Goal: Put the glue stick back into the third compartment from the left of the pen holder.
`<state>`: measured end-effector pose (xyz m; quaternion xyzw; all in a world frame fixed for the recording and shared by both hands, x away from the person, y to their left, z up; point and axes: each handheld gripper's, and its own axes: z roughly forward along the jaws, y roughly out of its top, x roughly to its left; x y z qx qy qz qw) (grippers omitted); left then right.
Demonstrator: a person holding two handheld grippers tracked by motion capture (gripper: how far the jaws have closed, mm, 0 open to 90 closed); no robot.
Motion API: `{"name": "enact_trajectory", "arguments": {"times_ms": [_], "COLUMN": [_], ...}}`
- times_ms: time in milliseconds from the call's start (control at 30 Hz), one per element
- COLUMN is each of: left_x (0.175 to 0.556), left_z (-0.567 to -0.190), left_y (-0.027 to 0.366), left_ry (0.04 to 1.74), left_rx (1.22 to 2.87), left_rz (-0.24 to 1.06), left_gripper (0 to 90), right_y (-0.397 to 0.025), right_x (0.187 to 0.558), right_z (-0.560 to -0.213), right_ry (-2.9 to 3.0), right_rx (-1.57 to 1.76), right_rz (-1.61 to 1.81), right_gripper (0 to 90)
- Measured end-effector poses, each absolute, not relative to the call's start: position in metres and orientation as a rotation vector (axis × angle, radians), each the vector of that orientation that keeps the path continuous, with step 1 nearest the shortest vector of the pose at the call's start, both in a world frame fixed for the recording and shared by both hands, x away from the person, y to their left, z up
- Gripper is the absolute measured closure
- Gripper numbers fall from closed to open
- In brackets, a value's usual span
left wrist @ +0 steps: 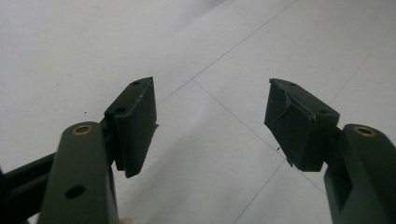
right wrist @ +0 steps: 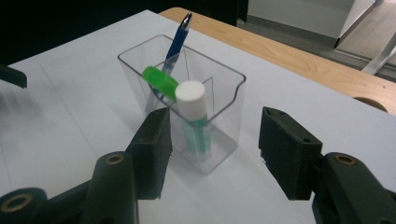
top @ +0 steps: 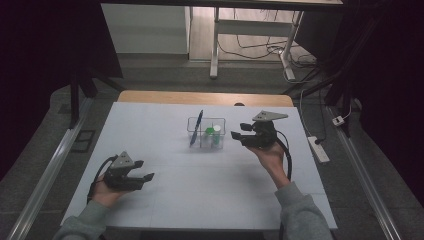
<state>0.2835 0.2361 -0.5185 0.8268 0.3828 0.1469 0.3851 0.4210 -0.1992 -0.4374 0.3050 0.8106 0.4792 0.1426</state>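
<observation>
Jaws on the right gripper [right wrist: 212, 154] stand wide apart and hold nothing. They point at a clear plastic holder [right wrist: 224, 105] on the white table [top: 165, 200], and one end of the holder sits just in front of the gap between them, not touching. Inside the holder are a blue pen [right wrist: 176, 42] that leans up and out, a glue stick [right wrist: 192, 116] with a white cap, and a thing with a green lid [right wrist: 159, 80]. The right hand [top: 272, 155] lifts its gripper above the table, just beside the holder [top: 206, 132]. The left gripper [left wrist: 210, 123] is wide open too, with only bare table between its pads. The left hand [top: 102, 190] holds it low, near the front left of the table, well apart from the holder.
</observation>
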Motion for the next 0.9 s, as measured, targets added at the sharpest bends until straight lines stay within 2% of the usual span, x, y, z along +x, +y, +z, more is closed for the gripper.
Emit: {"name": "enact_trajectory", "arguments": {"times_ms": [900], "left_x": [0.283], "left_z": [-0.519], "left_y": [0.234], "left_ry": [0.971], "left_rx": [2.118], "left_rz": [0.375], "left_gripper": [33.6], "right_y": [-0.278], "right_x": [0.362], "right_z": [-0.476], "right_ry": [2.364], "right_rx": [0.996], "right_rz": [1.279], "right_gripper": [41.2]}}
